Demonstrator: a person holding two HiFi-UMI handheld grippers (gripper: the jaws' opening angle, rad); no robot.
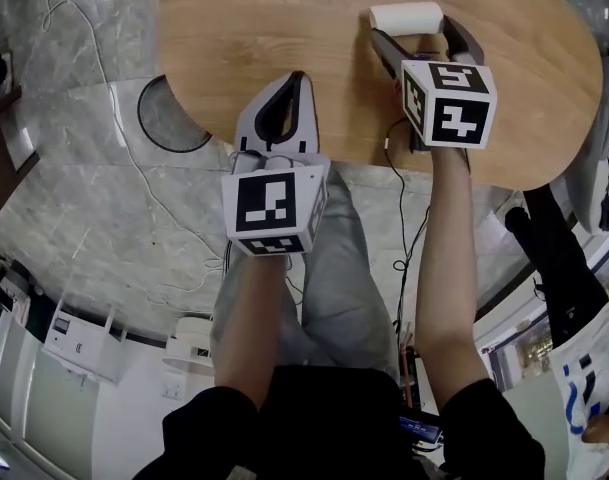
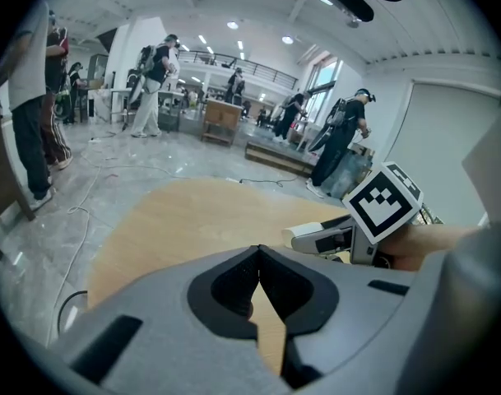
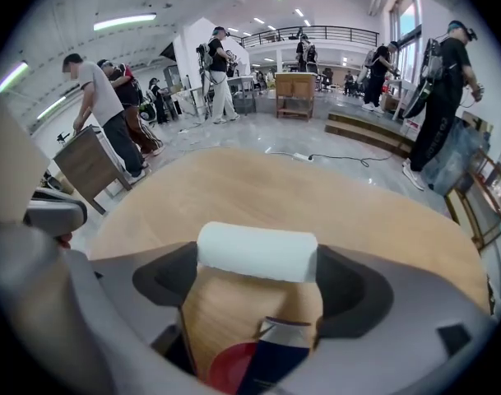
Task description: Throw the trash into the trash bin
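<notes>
while the right tool [image 1: 416, 40] pinches the white trash roll [image 3: 257, 252] at its tips over the desk [image 1: 284, 28], the left tool [image 2: 258, 257] is closed tight on nothing, so the roll is not in any bin.

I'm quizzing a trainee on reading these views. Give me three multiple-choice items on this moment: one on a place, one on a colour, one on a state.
1. Where is the white roll? A on the floor; B between the jaws of the right gripper; C inside a box.
2. What colour is the top of the table? A black; B green; C light wood.
3. How do the jaws of the left gripper stand? A together, nothing between; B wide apart; C clamped on a cup.
Answers: 1 B, the right gripper view shows it spanning the jaw tips. 2 C, pale wood grain shows in every view. 3 A, the left gripper view shows the tips meeting.
</notes>
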